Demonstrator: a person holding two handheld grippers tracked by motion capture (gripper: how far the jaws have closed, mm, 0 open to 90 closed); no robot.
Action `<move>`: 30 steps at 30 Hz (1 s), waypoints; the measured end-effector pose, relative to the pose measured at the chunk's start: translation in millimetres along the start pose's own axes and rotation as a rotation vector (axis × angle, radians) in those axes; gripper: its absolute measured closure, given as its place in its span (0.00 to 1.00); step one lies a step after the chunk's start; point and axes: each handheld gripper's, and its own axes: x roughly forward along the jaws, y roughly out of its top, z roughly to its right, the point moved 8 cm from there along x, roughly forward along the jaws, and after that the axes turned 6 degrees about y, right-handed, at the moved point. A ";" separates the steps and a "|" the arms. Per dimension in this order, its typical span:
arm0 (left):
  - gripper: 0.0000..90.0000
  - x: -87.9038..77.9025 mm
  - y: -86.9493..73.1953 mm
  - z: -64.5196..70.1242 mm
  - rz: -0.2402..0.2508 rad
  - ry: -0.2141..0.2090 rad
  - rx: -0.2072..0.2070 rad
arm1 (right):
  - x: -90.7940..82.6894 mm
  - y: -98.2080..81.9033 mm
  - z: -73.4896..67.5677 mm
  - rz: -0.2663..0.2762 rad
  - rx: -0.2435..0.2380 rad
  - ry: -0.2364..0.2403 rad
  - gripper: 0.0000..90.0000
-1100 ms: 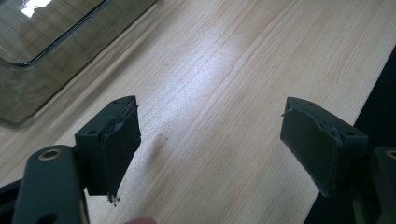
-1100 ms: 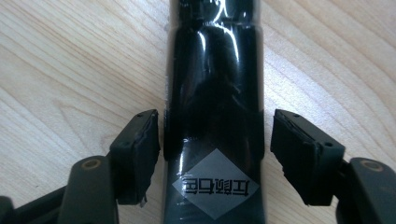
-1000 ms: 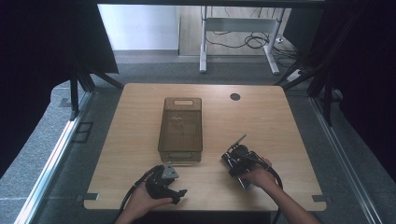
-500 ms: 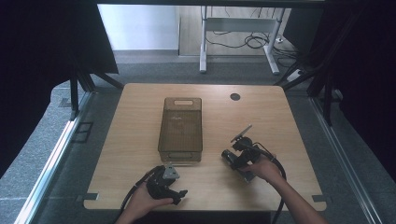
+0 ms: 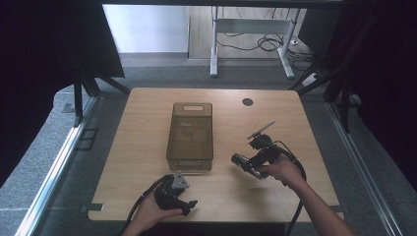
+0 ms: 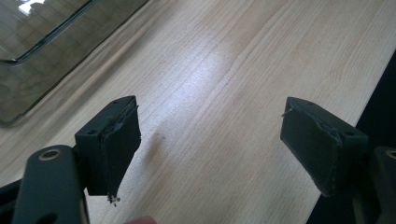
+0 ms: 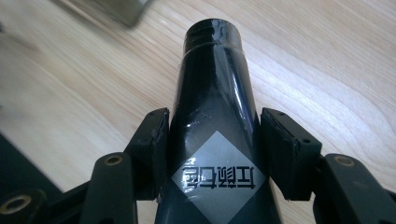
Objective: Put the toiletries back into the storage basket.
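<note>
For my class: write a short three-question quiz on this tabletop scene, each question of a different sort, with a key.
1. True or false: the right gripper is shut on a black tube.
2. Is the left gripper A) shut on the tube, B) open over bare table, or C) inside the bin?
3. Fill in: the tinted plastic bin stands on the table and looks ____ inside.

Key: 1 true; 2 B; 3 empty.

Light wooden tabletop, round cable hole near far edge. Translucent smoky plastic basket standing directly on it, left of centre, long side running front to back.
</note>
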 end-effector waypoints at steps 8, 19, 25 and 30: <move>0.22 0.7 -0.3 0.2 -0.003 0.000 0.000 | -11.7 9.1 -5.5 0.038 0.024 0.055 0.49; 0.22 1.4 0.4 1.0 0.005 0.000 -0.002 | -33.4 30.2 -17.3 0.112 0.031 0.125 0.50; 0.22 1.7 0.3 1.0 0.005 -0.003 -0.001 | -40.2 41.9 -19.6 0.134 0.032 0.134 0.50; 0.22 2.1 0.0 1.1 0.002 -0.003 0.000 | -44.0 53.2 -23.6 0.159 0.033 0.154 0.50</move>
